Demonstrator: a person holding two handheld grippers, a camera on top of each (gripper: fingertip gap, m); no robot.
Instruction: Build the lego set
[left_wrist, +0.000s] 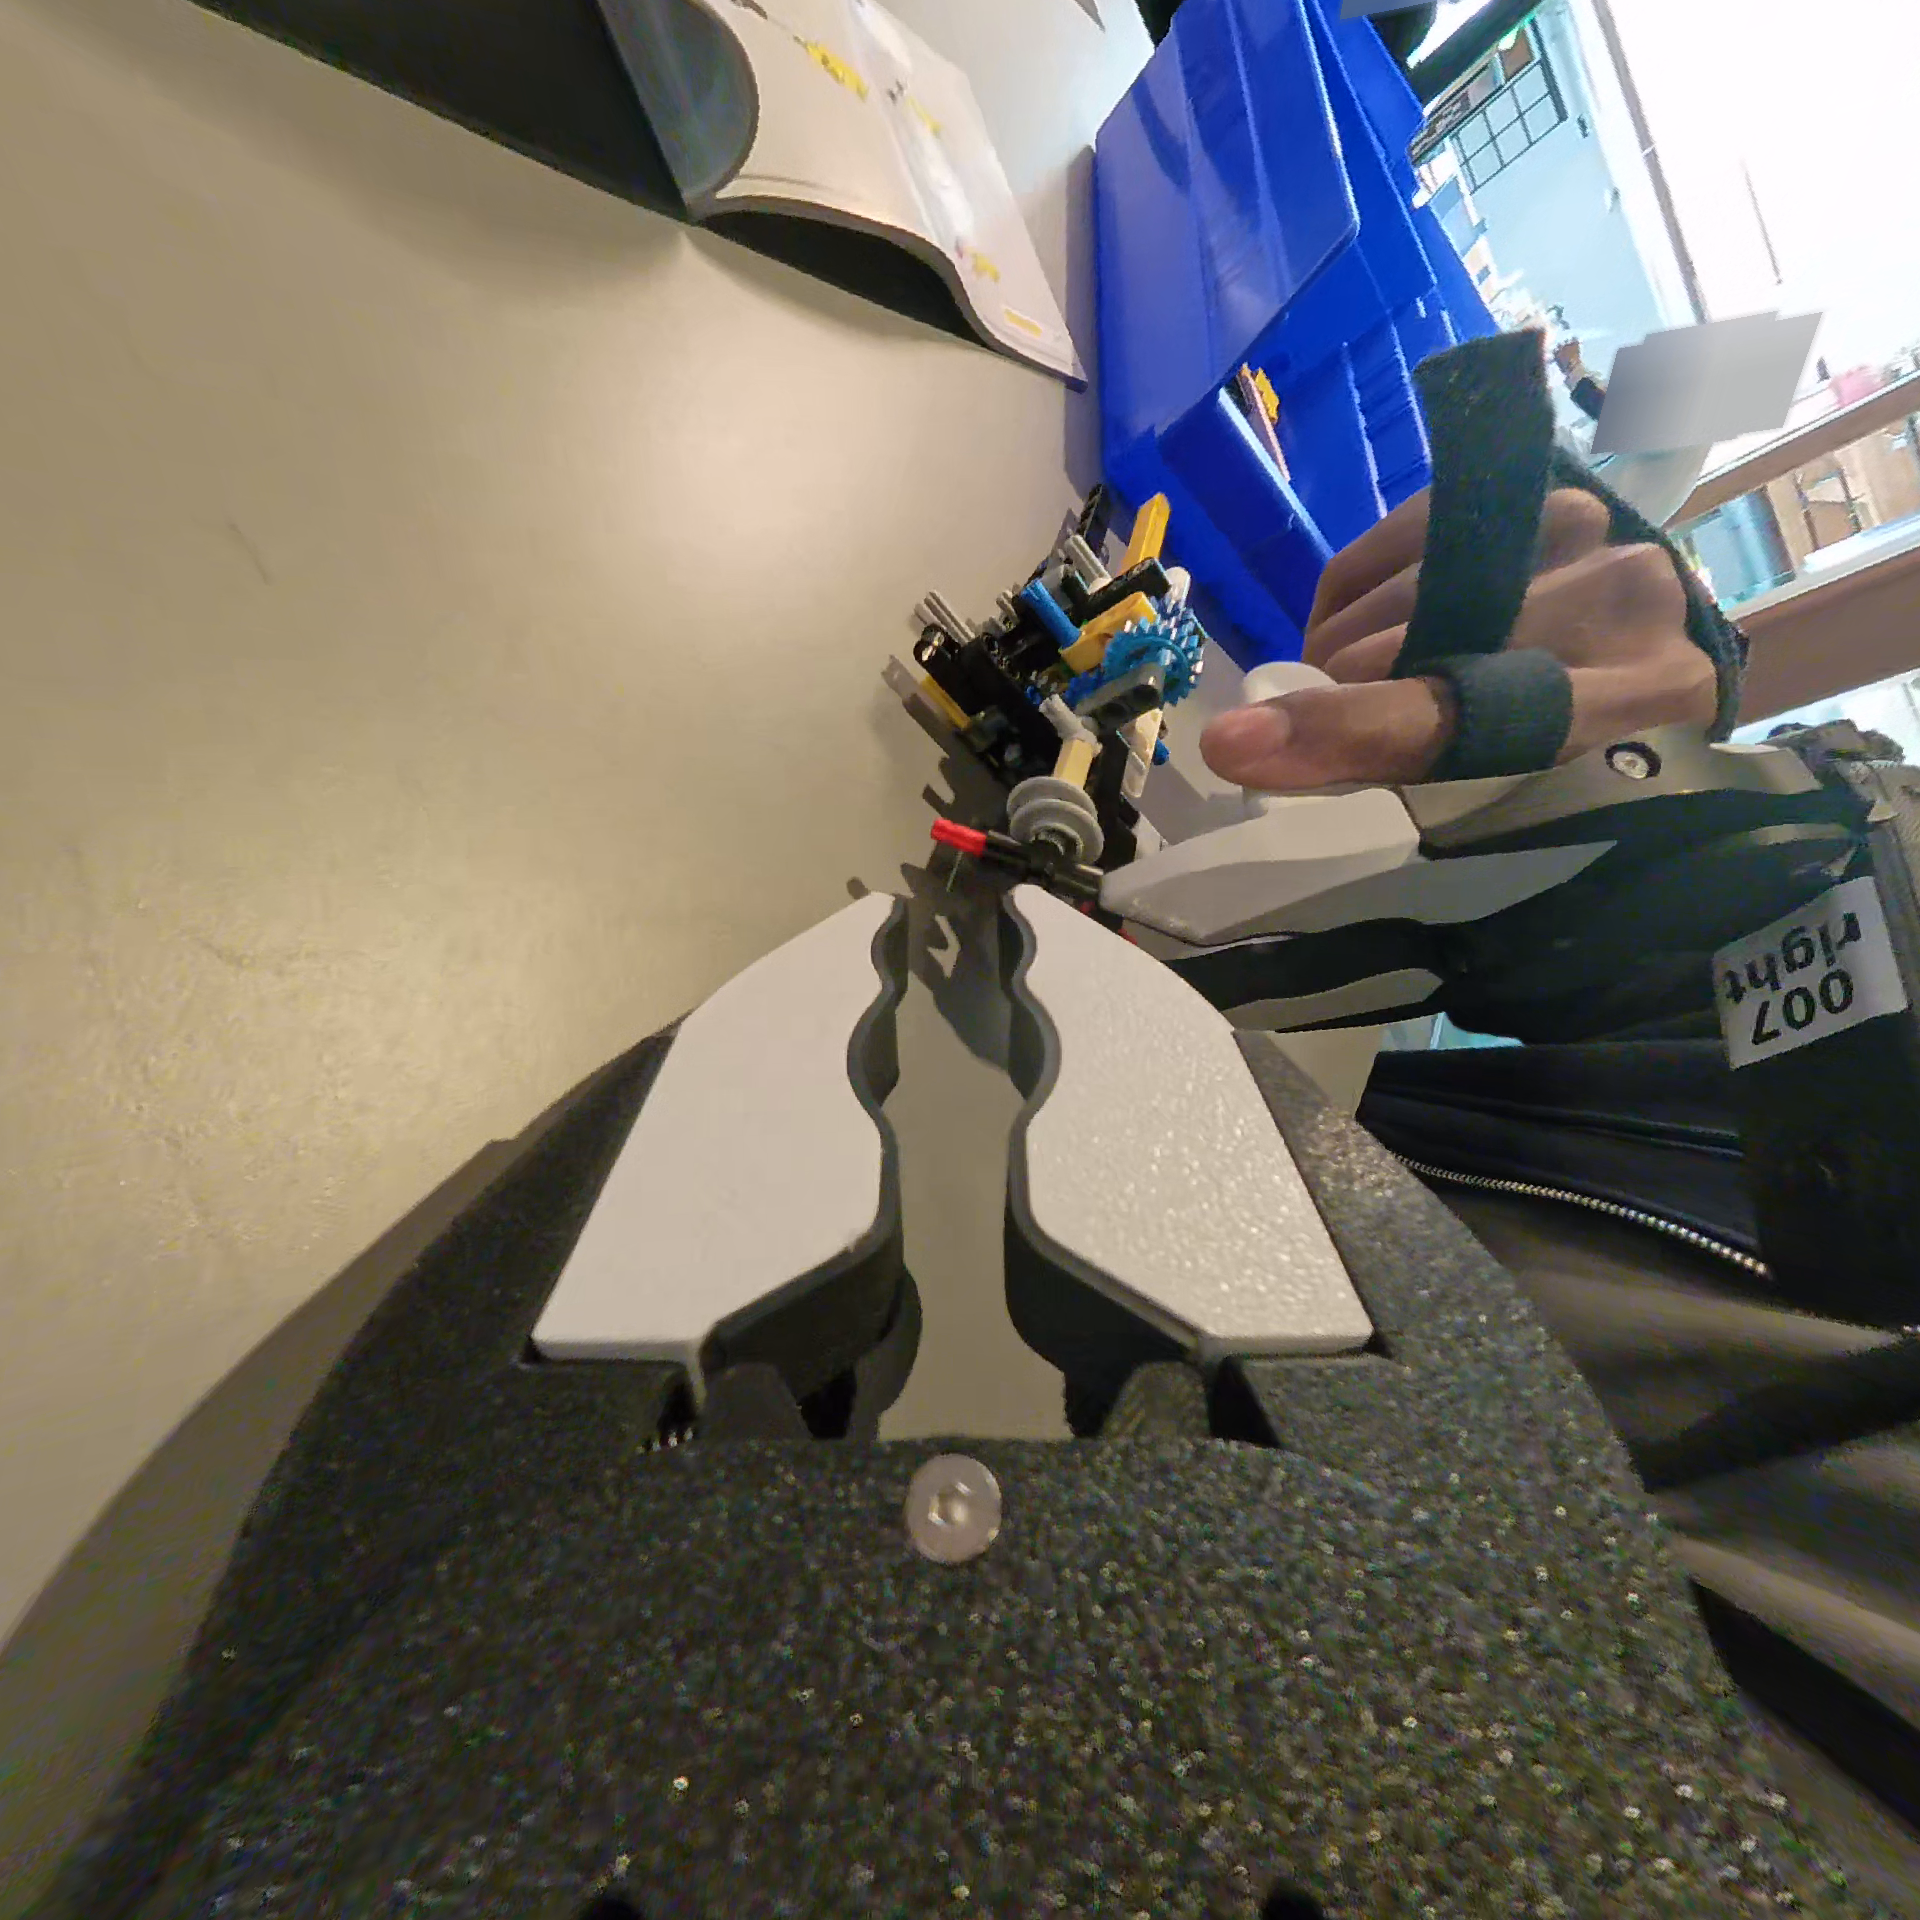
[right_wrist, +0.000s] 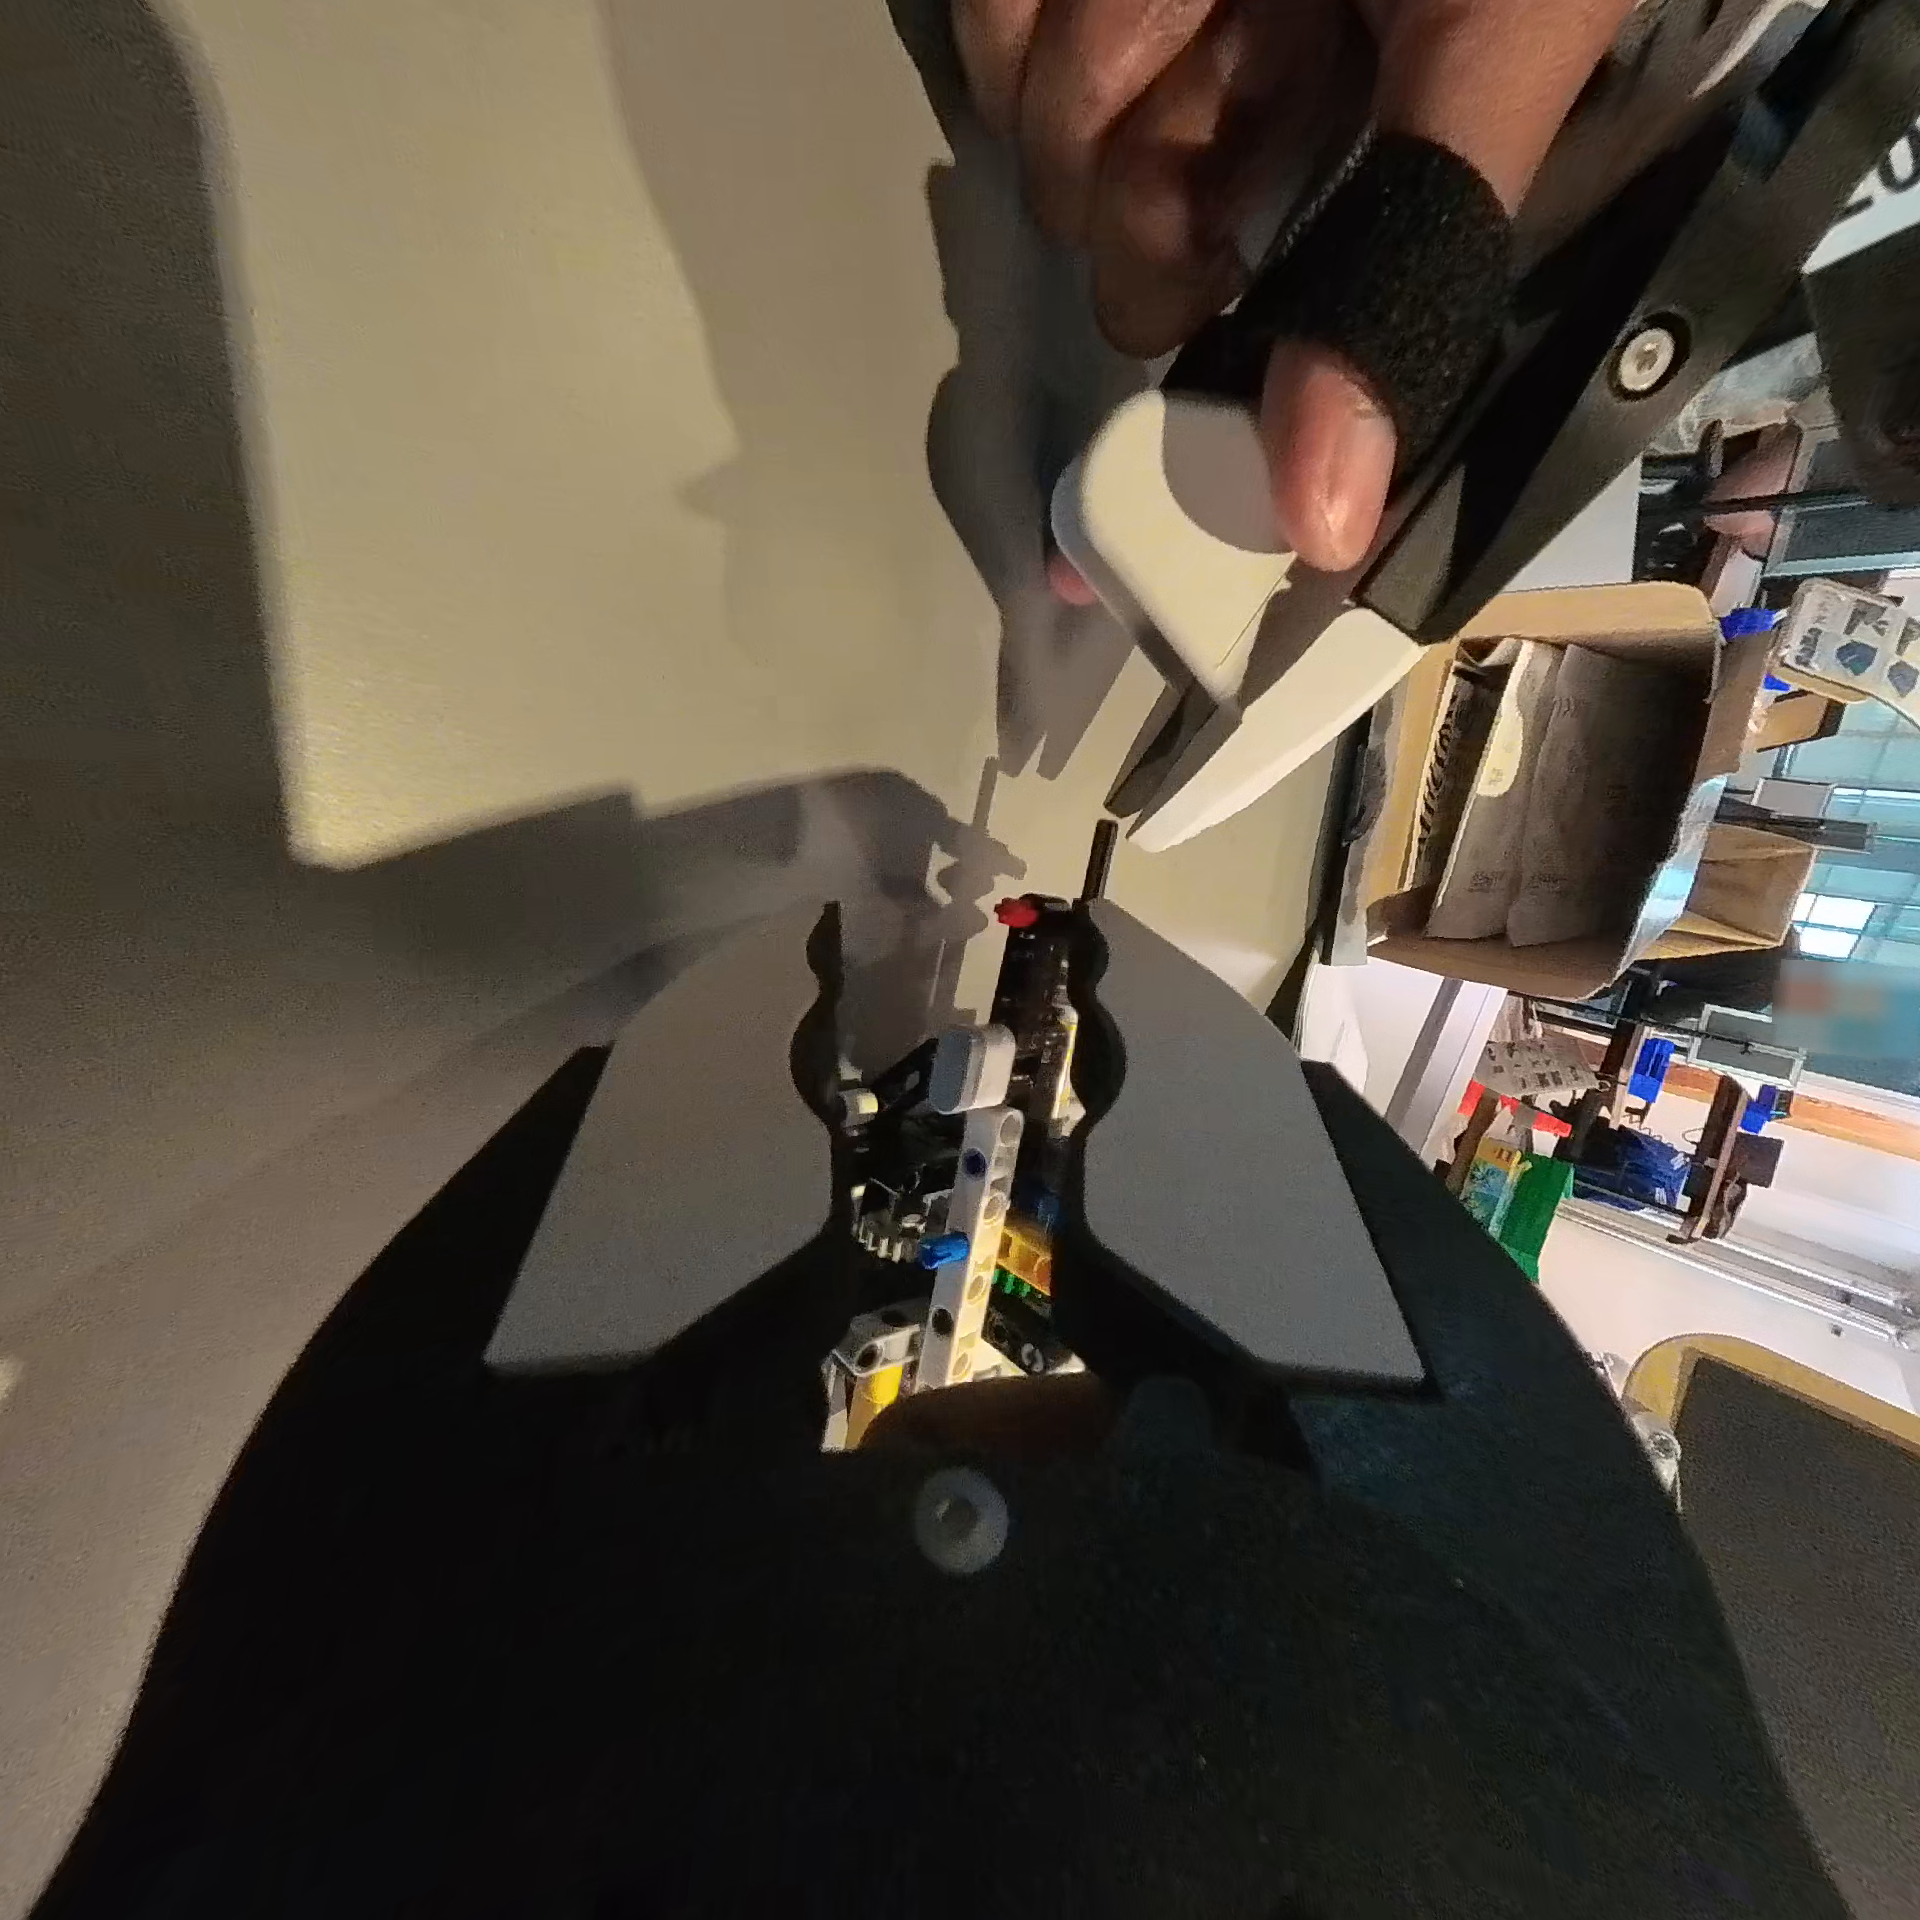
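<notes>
A half-built lego model (left_wrist: 1039, 675) of black, yellow, blue and grey parts hangs over the pale table (left_wrist: 416, 623). My right gripper (right_wrist: 961, 920) is shut on the model (right_wrist: 977, 1143), which fills the gap between its fingers. A red pin (right_wrist: 1011, 912) and a black axle (right_wrist: 1099, 857) stick out at the model's far end. My left gripper (left_wrist: 951, 914) is open and empty, its tips just short of the red pin (left_wrist: 948, 831) and a grey wheel (left_wrist: 1055, 816). In the right wrist view the left gripper (right_wrist: 1122, 821) points down at the axle.
An open instruction booklet (left_wrist: 883, 156) lies at the far side of the table. Blue bins (left_wrist: 1247, 260) stand behind the model. A hand (left_wrist: 1455, 644) holds the right gripper (left_wrist: 1117, 899). A cardboard box (right_wrist: 1558, 779) and shelves lie beyond the table edge.
</notes>
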